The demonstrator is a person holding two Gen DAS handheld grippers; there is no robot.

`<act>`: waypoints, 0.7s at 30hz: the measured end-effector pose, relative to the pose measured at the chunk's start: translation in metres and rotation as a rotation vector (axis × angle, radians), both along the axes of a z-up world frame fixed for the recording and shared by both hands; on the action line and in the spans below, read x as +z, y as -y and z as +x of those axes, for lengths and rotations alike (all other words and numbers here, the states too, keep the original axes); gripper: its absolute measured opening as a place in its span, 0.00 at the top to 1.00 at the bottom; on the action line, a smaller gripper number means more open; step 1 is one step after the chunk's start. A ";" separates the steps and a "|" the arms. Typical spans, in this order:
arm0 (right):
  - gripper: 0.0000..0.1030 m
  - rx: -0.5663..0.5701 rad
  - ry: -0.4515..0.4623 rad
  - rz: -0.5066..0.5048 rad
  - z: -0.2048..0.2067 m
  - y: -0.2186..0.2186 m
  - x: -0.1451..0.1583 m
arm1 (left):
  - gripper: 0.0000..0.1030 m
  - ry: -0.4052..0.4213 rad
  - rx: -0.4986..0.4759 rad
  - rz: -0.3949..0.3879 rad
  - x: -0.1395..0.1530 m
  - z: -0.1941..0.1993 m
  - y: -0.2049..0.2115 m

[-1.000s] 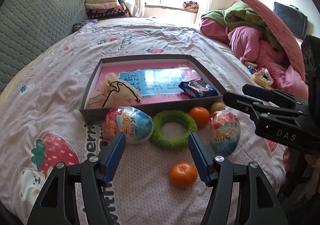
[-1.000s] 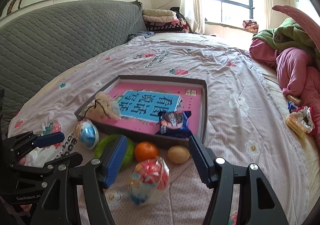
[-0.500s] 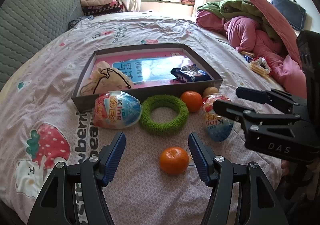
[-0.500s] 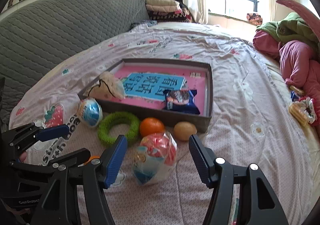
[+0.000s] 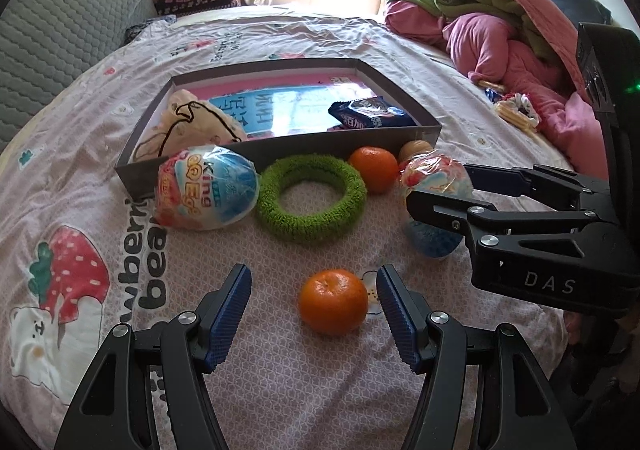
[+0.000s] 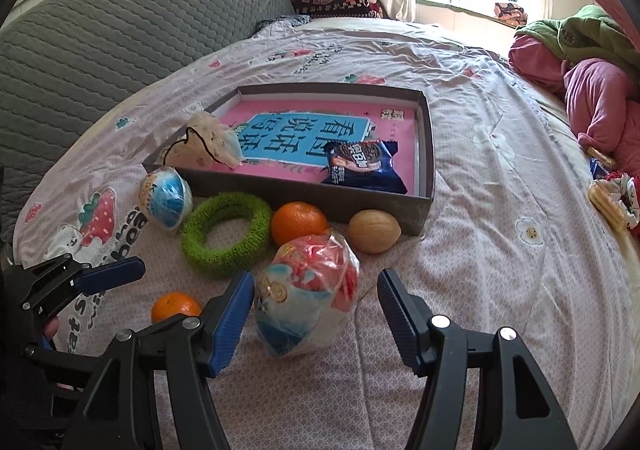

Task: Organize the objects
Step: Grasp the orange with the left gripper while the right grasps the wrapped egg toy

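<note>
The left claw (image 5: 314, 316) is spread wide with a small round orange mandarin (image 5: 333, 301) lying on the pink patterned bedsheet (image 5: 280, 390) between its blue ribbed pads, neither pad touching it. The fruit should be light, firm but bruisable, and inclined to roll, so a gentle squeeze across its widest middle seems best. The right claw (image 6: 316, 310) is likewise open, straddling a crinkly plastic-wrapped toy egg in red and blue (image 6: 306, 292); its left pad looks very close to the wrapper, though contact is hard to judge. That wrapper is probably slippery and loose over a rigid shell, so grip the body, not the film. The shallow grey cardboard box (image 6: 424, 206) lies just beyond.
</note>
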State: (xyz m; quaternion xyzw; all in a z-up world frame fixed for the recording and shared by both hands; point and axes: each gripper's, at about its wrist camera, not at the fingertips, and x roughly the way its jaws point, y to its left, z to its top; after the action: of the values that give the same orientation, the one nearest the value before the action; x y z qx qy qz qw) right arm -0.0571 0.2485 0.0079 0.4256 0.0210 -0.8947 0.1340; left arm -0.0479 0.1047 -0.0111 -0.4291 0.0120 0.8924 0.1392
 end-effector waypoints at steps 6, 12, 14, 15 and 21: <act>0.38 0.007 -0.002 0.012 0.000 0.002 -0.004 | 0.35 0.015 0.011 0.004 -0.010 -0.004 0.002; 0.39 0.000 0.028 0.045 -0.005 0.004 -0.014 | 0.35 0.022 0.016 0.004 -0.015 -0.006 0.000; 0.44 -0.005 0.029 0.043 -0.006 0.004 -0.015 | 0.36 0.023 0.015 0.006 -0.015 -0.006 0.000; 0.44 -0.005 0.028 0.038 -0.007 0.003 -0.015 | 0.38 0.024 0.013 0.008 -0.015 -0.006 0.000; 0.46 -0.011 0.007 0.019 -0.006 -0.001 -0.011 | 0.53 0.023 -0.008 0.024 -0.014 -0.003 -0.002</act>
State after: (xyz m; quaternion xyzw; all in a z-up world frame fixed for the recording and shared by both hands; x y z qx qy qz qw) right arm -0.0629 0.2493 -0.0030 0.4301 0.0267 -0.8937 0.1251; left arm -0.0513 0.1071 -0.0253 -0.4378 0.0012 0.8868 0.1479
